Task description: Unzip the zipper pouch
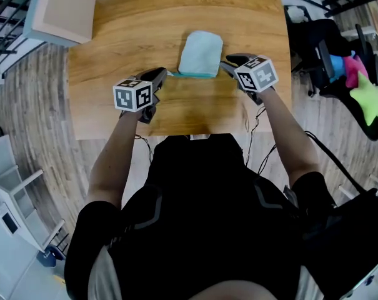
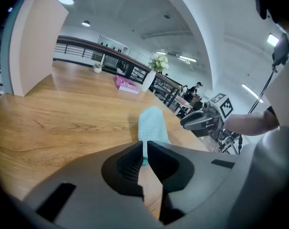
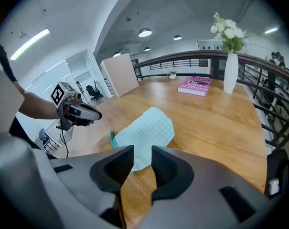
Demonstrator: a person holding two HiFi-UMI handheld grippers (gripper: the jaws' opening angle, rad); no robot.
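Observation:
A pale blue quilted zipper pouch [image 1: 201,52] lies flat on the wooden table [image 1: 126,36], with a teal zip edge along its near side. At the pouch's near-left corner my left gripper [image 1: 164,75] is shut on a thin teal-edged tab of the pouch [image 2: 151,125], which shows as a sliver between the closed jaws [image 2: 144,148]. My right gripper [image 1: 229,61] sits at the pouch's near-right corner. Its jaws [image 3: 142,157] stand apart, and the pouch [image 3: 146,135] shows through the gap without the pads pressing on it.
A pink book [image 3: 196,86] and a white vase of flowers [image 3: 230,70] stand at the table's far end. A beige board [image 1: 62,11] sits off the far-left corner. Chairs and a green star-shaped toy [image 1: 370,99] are to the right.

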